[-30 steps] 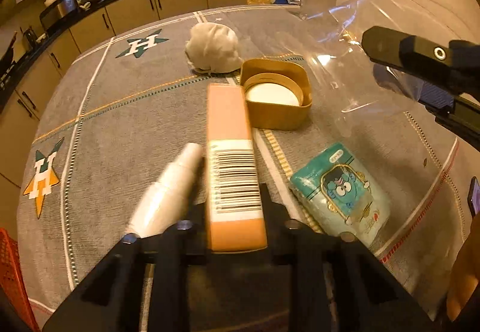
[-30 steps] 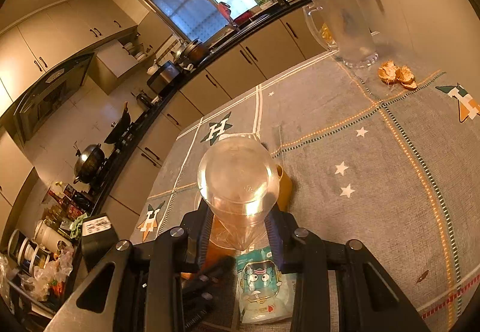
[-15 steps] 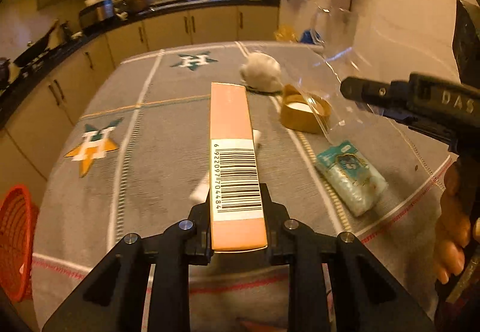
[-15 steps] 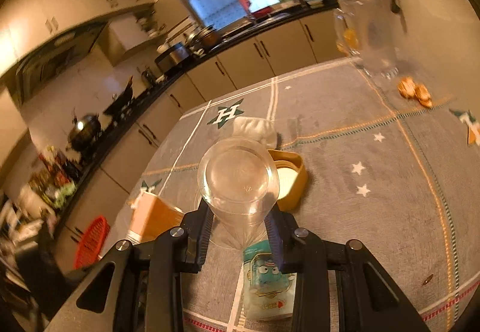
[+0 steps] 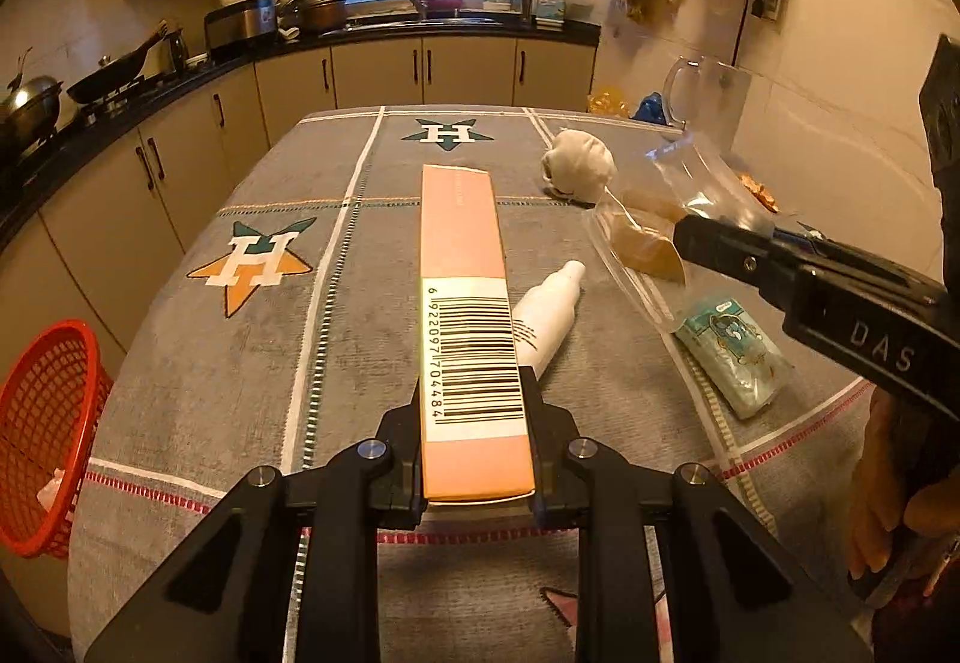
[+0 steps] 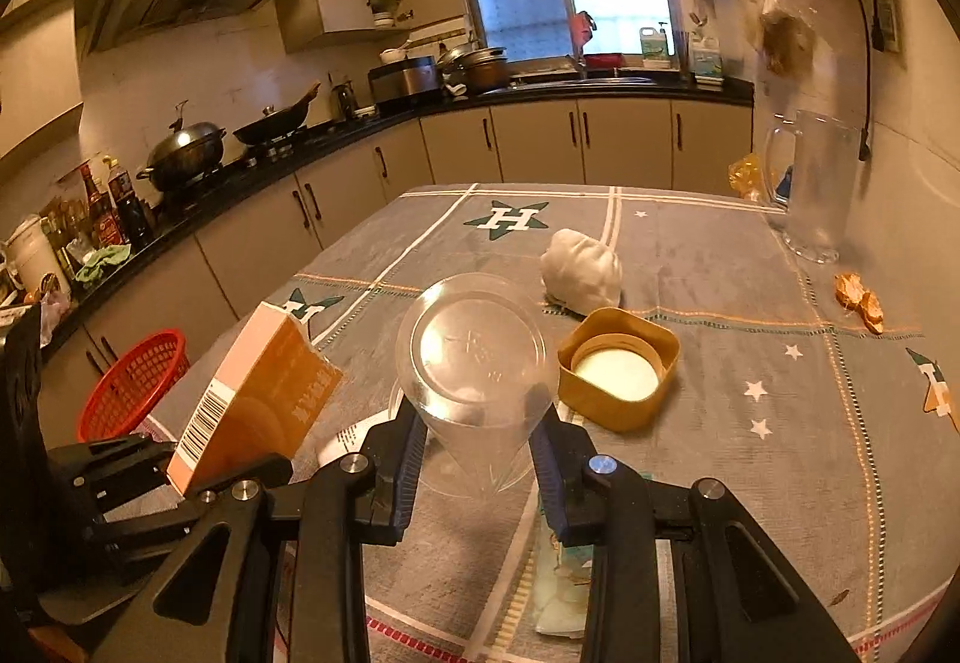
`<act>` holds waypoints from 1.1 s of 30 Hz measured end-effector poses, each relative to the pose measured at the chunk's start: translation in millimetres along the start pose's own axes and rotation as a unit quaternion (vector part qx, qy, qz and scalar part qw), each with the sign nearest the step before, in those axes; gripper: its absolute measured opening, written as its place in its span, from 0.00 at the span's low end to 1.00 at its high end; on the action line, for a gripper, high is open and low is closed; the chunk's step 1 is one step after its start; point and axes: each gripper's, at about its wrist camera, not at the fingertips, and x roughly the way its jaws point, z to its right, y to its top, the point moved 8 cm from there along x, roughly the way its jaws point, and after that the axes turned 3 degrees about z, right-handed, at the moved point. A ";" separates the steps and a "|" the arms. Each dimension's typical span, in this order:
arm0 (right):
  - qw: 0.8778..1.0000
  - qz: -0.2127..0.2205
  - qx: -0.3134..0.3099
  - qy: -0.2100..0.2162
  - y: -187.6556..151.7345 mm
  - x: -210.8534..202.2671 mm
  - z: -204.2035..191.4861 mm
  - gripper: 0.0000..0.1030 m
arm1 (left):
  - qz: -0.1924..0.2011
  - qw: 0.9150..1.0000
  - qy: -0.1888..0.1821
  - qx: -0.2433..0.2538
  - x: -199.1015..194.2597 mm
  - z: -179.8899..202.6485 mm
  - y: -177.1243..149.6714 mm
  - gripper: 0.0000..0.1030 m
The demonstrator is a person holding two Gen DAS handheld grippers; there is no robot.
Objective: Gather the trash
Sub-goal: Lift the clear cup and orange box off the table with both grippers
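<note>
My left gripper (image 5: 474,447) is shut on a long orange box (image 5: 465,297) with a barcode and holds it above the table; the box also shows in the right wrist view (image 6: 258,393). My right gripper (image 6: 477,453) is shut on a clear plastic cup (image 6: 477,363), squeezed flat at the rim; the cup shows in the left wrist view (image 5: 690,195). A red mesh basket (image 5: 42,435) stands on the floor left of the table, and shows in the right wrist view (image 6: 135,381). On the table lie a white tube (image 5: 549,315), a teal packet (image 5: 735,357), a crumpled white wad (image 6: 582,270) and a tan lid (image 6: 618,369).
The table carries a grey cloth (image 5: 252,363) with star patterns. A glass jug (image 6: 816,189) stands at the far right by the wall, with orange peel (image 6: 861,297) near it. Kitchen cabinets and a counter run along the left and the back.
Both grippers have risen and pulled back from the table with their loads. The left one has swung left, bringing the red basket into view.
</note>
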 end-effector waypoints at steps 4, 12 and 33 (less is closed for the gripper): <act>1.000 0.002 -0.004 -0.002 1.0 0.2 -1.6 0.35 | 0.000 1.000 0.000 -0.004 -1.7 -3.2 -1.5 0.22; 1.000 0.000 -0.009 -0.001 -1.6 2.3 -4.1 0.35 | -0.001 1.000 0.005 -0.009 -4.8 -3.8 -4.3 0.22; 1.000 -0.003 -0.016 -0.001 -3.1 4.6 -8.0 0.35 | 0.002 1.000 0.024 -0.009 -4.4 -9.7 -5.7 0.22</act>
